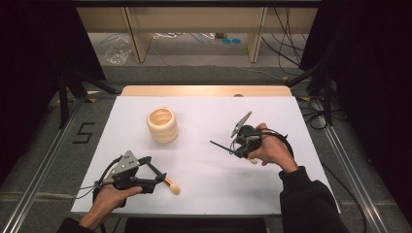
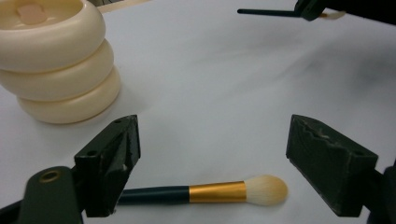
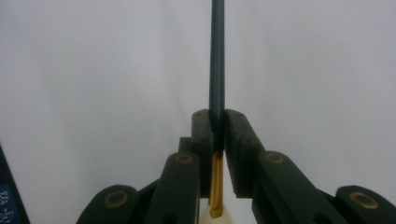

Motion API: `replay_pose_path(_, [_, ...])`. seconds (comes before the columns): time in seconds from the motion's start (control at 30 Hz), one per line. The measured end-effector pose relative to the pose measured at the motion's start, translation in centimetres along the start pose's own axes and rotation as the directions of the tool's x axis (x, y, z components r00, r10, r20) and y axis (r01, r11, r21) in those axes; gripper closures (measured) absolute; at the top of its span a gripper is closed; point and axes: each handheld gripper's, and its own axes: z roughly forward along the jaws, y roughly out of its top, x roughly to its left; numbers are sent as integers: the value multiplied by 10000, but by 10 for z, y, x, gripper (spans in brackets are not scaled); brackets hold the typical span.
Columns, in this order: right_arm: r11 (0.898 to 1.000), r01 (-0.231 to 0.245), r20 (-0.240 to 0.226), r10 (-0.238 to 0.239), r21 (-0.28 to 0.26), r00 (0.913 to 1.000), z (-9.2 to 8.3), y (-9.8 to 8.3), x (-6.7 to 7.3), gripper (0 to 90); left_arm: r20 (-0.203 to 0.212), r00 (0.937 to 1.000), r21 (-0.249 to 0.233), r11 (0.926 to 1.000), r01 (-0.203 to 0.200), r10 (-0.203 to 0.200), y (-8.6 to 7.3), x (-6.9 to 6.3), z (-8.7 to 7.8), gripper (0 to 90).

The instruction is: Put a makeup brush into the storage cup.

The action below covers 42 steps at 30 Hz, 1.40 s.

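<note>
Fingers (image 3: 205, 140) of the right gripper (image 3: 217, 135): pressed together on one make-up brush, held brush (image 3: 217, 65), clamped where the dark handle meets the gold ferrule. Long axis runs straight out along the jaws; handle end points away from the gripper, pale bristle end sits back toward the hand. In the high view the handle tip pokes out to the left of the right gripper (image 1: 232, 148), above the white table sheet (image 1: 204, 160), right of centre.

Fingers (image 2: 109, 163) of the left gripper (image 2: 224, 163): spread wide, nothing between the pads. Lying brush (image 2: 205, 192), one, flat on the sheet just before these jaws; long axis crosswise to them, bristles toward the right jaw, handle end running behind the left jaw. In the high view it lies at the near left of the sheet, just beside the left gripper (image 1: 155, 182).

Brushes counted: two, same pattern (dark handle, gold band, cream head).

Holder (image 1: 162, 125): one, cream, ribbed in three rings, open top, upright, left of centre toward the far side, well apart from both brushes.

Hands: two, one per gripper.
</note>
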Motion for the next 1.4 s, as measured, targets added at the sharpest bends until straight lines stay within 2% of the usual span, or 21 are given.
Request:
replay_pose_path(0.1, [9995, 280, -44, -280, -144, 9996, -3, 3, 6, 833, 13, 9995, 163, 9994, -308, 308, 4, 1, 2, 175])
replay_pose_path(0.33, [9972, 683, -153, -688, -319, 9975, -6, 12, 20, 833, 275, 9983, 338, 9980, -529, 520, 10, 0, 12, 193])
replay_pose_path(0.37, [9956, 872, -219, -880, -356, 9959, -6, 13, 22, 833, 325, 9975, 408, 9971, -641, 628, 12, 0, 14, 194])
replay_pose_path(0.47, [9943, 1016, -316, -1026, -327, 9942, -6, 17, 28, 833, 518, 9945, 565, 9940, -934, 905, 16, -1, 21, 199])
replay_pose_path(0.6, [9917, 1222, -321, -1235, -391, 9918, -6, 21, 35, 833, 757, 9924, 711, 9922, -1023, 969, 20, -4, 30, 214])
replay_pose_path(0.77, [9860, 1642, -394, -1652, -280, 9855, -3, 24, 41, 833, 1029, 9852, 807, 9861, -1455, 1369, 25, -8, 37, 223])
replay_pose_path(0.83, [9843, 1749, -419, -1757, -228, 9835, -1, 26, 44, 833, 1201, 9812, 973, 9818, -1632, 1512, 26, -9, 39, 229])
replay_pose_path(0.87, [9832, 1813, -454, -1820, -185, 9823, 0, 27, 46, 833, 1265, 9774, 1196, 9755, -1846, 1694, 28, -8, 39, 232])
replay_pose_path(0.9, [9829, 1836, -469, -1841, -152, 9818, 1, 28, 48, 833, 1353, 9782, 1050, 9795, -1720, 1573, 27, -11, 41, 236])
replay_pose_path(0.93, [9807, 1947, -498, -1953, -181, 9795, 2, 29, 49, 833, 1536, 9742, 1113, 9768, -1832, 1652, 29, -11, 42, 242])
replay_pose_path(0.97, [9792, 2021, -489, -2027, -165, 9780, 3, 30, 51, 833, 1555, 9739, 1093, 9769, -1835, 1655, 29, -13, 43, 244])
replay_pose_path(1.03, [9764, 2156, -533, -2160, -129, 9749, 4, 32, 55, 833, 1686, 9660, 1171, 9691, -2173, 1963, 31, -14, 44, 253])
replay_pose_path(1.07, [9746, 2237, -543, -2240, -120, 9731, 5, 33, 56, 833, 1821, 9637, 1241, 9677, -2196, 1953, 33, -16, 45, 258])
replay_pose_path(1.13, [9715, 2369, -630, -2370, -87, 9695, 6, 35, 60, 833, 1970, 9558, 1374, 9592, -2472, 2181, 35, -18, 46, 265])
replay_pose_path(1.2, [9650, 2621, -570, -2618, -26, 9634, 8, 37, 62, 833, 2004, 9550, 1386, 9587, -2484, 2185, 35, -21, 49, 276])
replay_pose_path(1.23, [9587, 2843, -539, -2835, 85, 9575, 9, 38, 62, 833, 2209, 9510, 1504, 9558, -2524, 2164, 36, -23, 51, 287])
replay_pose_path(1.27, [9601, 2794, -560, -2784, 103, 9588, 11, 38, 65, 833, 2267, 9443, 1656, 9460, -2786, 2384, 36, -24, 52, 295])
replay_pose_path(1.3, [9557, 2939, -586, -2926, 154, 9545, 12, 39, 67, 833, 2222, 9384, 1670, 9379, -3041, 2647, 37, -23, 53, 300])
replay_pose_path(1.33, [9545, 2979, -626, -2965, 142, 9530, 13, 40, 68, 833, 2335, 9386, 1600, 9421, -2947, 2539, 37, -26, 56, 305])
replay_pose_path(1.37, [9535, 3010, -723, -2991, 170, 9515, 14, 40, 69, 833, 2396, 9317, 1780, 9311, -3185, 2729, 38, -26, 56, 307])
replay_pose_path(1.4, [9521, 3053, -722, -3033, 181, 9502, 15, 41, 70, 833, 2470, 9331, 1724, 9357, -3078, 2614, 37, -28, 57, 311])
